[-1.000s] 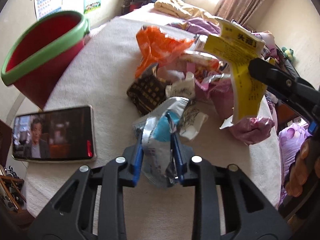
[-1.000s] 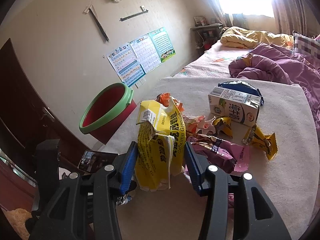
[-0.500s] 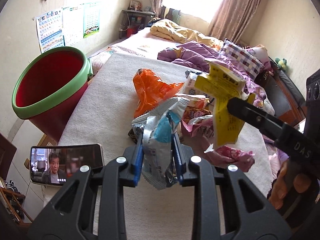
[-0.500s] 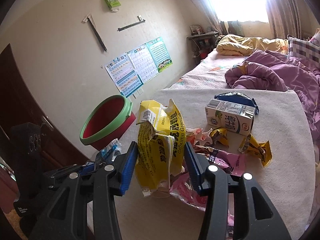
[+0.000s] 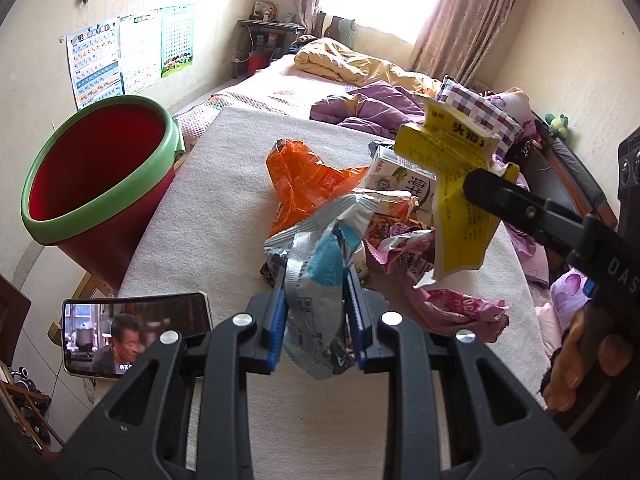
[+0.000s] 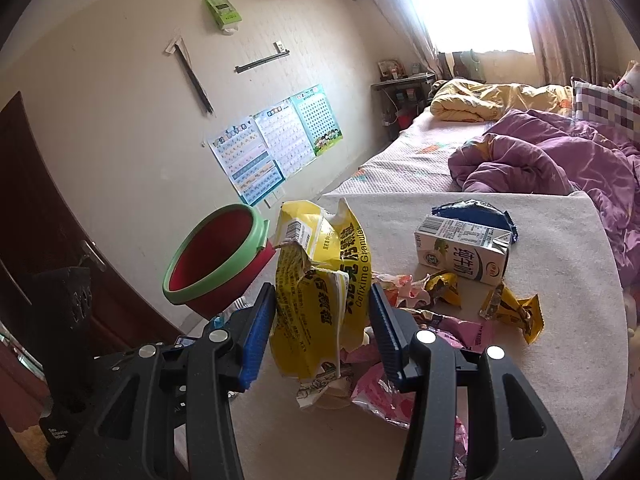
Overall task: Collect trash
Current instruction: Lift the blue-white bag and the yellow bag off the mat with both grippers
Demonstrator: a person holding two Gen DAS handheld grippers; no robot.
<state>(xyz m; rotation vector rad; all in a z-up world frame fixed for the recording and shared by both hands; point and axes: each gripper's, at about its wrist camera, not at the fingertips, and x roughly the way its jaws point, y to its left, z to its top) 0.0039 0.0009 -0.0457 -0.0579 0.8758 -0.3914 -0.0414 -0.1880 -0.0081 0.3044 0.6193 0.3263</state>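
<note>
While you look through the left wrist view, your left gripper (image 5: 316, 316) jaws pinch the silver and blue wrapper (image 5: 320, 280), which hangs above the worktop (image 5: 200, 216). The red bin (image 5: 96, 184) sits up and to the left of it, mouth open, so this hand looks nearer. In the right wrist view, your right gripper (image 6: 320, 332) jaws squeeze the tall yellow packet (image 6: 320, 292), standing upright. The bin is to its left, past the worktop edge.

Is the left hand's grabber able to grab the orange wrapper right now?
Probably not yet: the left gripper is already shut on the silver-blue wrapper, so its fingers are full, though the orange wrapper lies uncovered ahead.
</note>
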